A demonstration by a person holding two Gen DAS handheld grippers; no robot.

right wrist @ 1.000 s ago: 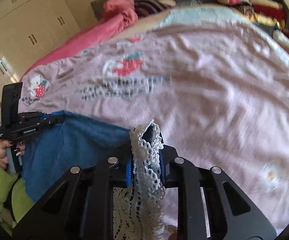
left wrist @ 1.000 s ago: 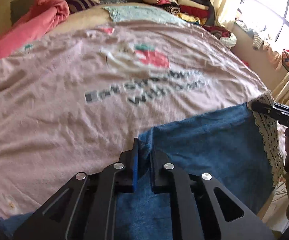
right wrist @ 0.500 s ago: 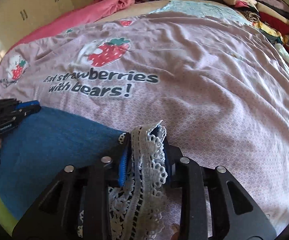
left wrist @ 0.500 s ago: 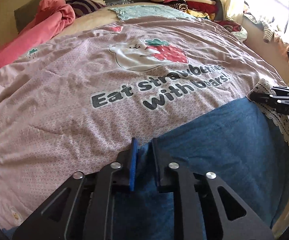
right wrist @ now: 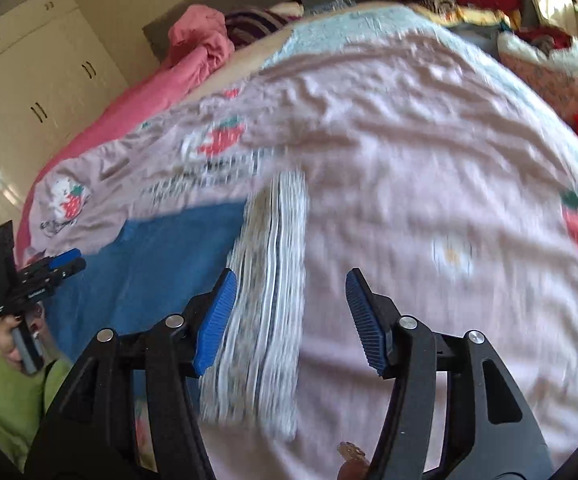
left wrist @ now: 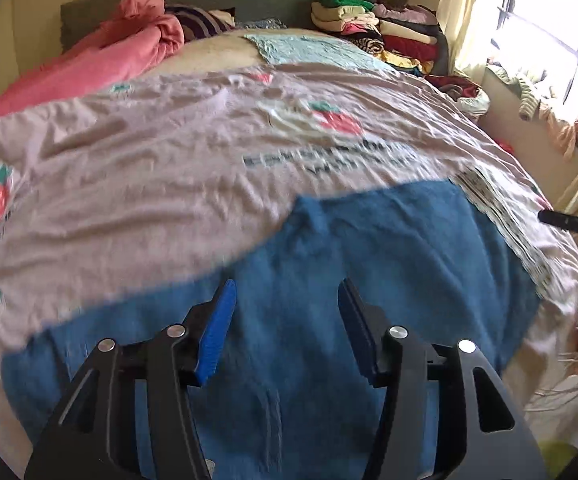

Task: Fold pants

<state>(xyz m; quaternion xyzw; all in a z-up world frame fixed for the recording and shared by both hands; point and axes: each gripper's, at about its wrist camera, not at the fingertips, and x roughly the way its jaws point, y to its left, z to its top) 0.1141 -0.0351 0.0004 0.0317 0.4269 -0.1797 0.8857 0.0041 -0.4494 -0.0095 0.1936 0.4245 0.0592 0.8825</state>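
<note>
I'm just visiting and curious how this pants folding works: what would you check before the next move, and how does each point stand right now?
1. Left gripper let go: ok, jaws have just been opening, nothing pinched.
2. Right gripper let go: ok, jaws have just been opening, clear of the lace trim.
3. Blue pants lying on the bed cover: ok.
4. Pants smooth: not ok, a ridge at the far edge.
5. Fold edges lined up: cannot tell, picture blurred.

Both wrist cameras sit behind own gripper, look forward-down, close over bed (left wrist: pixel 137 168); both share blue pants (left wrist: pixel 369 248) (right wrist: pixel 161 264).
</note>
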